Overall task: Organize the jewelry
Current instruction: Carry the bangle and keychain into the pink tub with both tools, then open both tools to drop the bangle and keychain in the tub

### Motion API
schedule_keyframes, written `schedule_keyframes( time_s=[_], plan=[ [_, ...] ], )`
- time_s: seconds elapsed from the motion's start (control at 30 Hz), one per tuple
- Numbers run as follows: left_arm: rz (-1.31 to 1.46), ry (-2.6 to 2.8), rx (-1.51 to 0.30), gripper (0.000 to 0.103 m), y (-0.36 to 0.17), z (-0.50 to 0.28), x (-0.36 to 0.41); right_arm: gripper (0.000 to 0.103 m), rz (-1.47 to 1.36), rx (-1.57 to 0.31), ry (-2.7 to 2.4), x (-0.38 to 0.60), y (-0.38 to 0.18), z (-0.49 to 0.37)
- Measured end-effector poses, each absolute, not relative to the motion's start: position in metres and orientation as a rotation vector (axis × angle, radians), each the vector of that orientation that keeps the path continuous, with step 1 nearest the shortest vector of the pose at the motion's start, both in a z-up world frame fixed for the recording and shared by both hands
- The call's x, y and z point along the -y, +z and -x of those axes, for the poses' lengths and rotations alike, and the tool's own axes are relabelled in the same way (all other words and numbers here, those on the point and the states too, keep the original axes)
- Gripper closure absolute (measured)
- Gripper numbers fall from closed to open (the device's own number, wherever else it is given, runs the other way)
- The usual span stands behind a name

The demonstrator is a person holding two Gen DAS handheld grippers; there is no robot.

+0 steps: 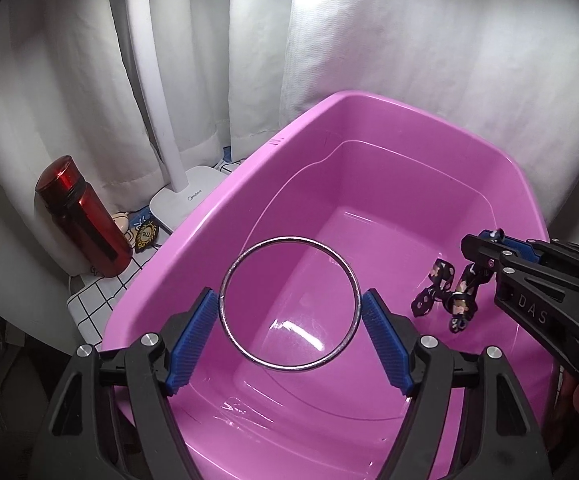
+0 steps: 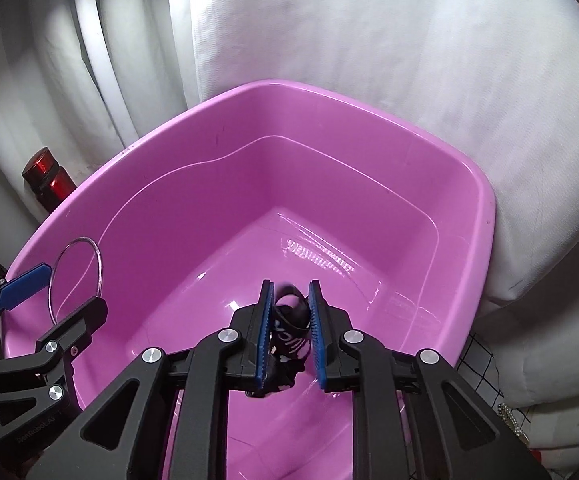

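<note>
A thin silver bangle (image 1: 225, 276) hangs in the air over the pink plastic basin (image 1: 209, 216), between the blue pads of my left gripper (image 1: 289, 294). A narrow gap shows at each pad, so the jaws stand open around it. The right wrist view shows the same bangle (image 2: 98, 272) and left gripper (image 2: 74, 287) at the basin's left rim (image 2: 329, 92). My right gripper (image 2: 290, 283) points down into the basin with its pads slightly apart. A dark patterned ribbon bow (image 2: 289, 320), blurred, lies loose between them. In the left wrist view the bow (image 1: 449, 292) dangles just below the right gripper (image 1: 483, 246).
A red metal bottle (image 1: 83, 216) and a white lamp base (image 1: 187, 200) stand left of the basin on a black-gridded white cloth (image 1: 89, 300). White curtains close off the back. A bead chain (image 2: 513, 420) lies on the cloth at the basin's right.
</note>
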State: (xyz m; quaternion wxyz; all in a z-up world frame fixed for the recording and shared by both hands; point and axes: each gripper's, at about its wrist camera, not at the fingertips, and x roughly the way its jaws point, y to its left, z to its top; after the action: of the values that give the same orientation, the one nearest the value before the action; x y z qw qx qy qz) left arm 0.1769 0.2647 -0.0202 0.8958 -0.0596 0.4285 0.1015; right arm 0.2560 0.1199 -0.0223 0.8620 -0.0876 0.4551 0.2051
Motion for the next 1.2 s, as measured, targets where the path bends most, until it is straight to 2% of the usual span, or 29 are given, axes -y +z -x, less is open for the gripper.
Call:
schedule_keyframes(
  time_s=[0.03,0.1,0.27,1.0,1.13,1.2],
  plan=[
    [0.132,0.213,-0.889,0.021,-0.020,-0.176,-0.266,0.058,0.190,-0.945,0.420,-0.120,-0.021,-0.255],
    [0.140,0.223,-0.882,0.015,-0.018,-0.174,-0.269,0.050,0.188,-0.920,0.410,-0.119,-0.017,-0.254],
    [0.143,0.239,-0.870,0.012,-0.014,-0.171,-0.274,0.050,0.190,-0.905,0.392,-0.115,-0.013,-0.254],
    [0.125,0.239,-0.804,0.012,0.010,-0.139,-0.255,0.051,0.155,-0.851,0.369,-0.096,0.017,-0.224],
    [0.119,0.228,-0.800,0.012,0.015,-0.131,-0.247,0.044,0.138,-0.837,0.358,-0.086,0.025,-0.214],
    [0.116,0.223,-0.799,0.012,0.017,-0.127,-0.243,0.044,0.133,-0.827,0.351,-0.081,0.029,-0.209]
  ],
)
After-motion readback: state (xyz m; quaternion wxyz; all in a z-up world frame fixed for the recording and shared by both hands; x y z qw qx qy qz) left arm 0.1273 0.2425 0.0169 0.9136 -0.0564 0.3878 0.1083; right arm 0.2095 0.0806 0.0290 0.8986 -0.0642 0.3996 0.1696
